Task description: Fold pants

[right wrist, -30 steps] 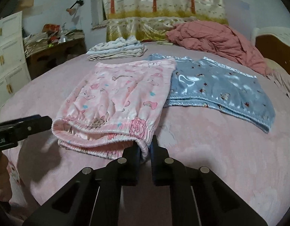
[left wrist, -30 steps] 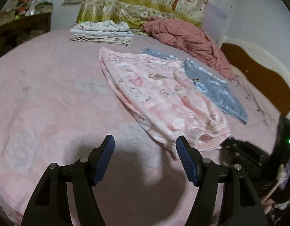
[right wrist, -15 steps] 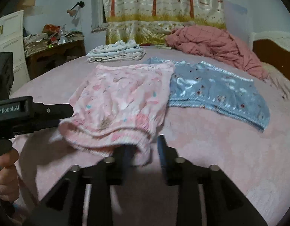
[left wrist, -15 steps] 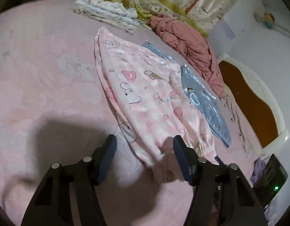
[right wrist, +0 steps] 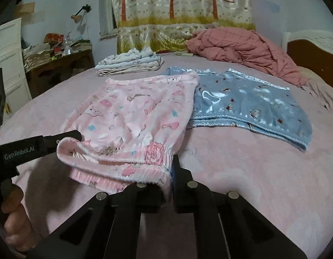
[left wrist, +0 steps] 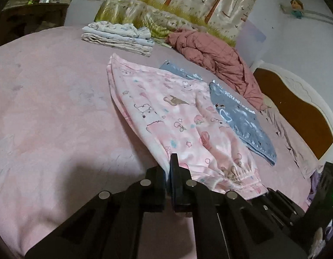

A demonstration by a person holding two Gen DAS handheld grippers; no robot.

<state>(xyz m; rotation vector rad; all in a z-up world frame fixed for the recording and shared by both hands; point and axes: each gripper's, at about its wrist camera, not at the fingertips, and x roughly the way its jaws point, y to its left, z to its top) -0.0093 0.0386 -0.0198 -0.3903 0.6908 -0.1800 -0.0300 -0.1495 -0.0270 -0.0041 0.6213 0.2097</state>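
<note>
On the bed (right wrist: 242, 172), both hand-held grippers pinch the pink pants (right wrist: 131, 120).

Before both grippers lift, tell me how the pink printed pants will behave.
The pink printed pants look soft and floppy: the waistband already sags between the left gripper and the right gripper. Probably light, since only the pinched edges rise. The far end may drag across the blue pants it overlaps.

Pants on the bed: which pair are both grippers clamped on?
The pink pants; the left gripper and right gripper pinch their near edge. The blue pants lie untouched beside them.
</note>
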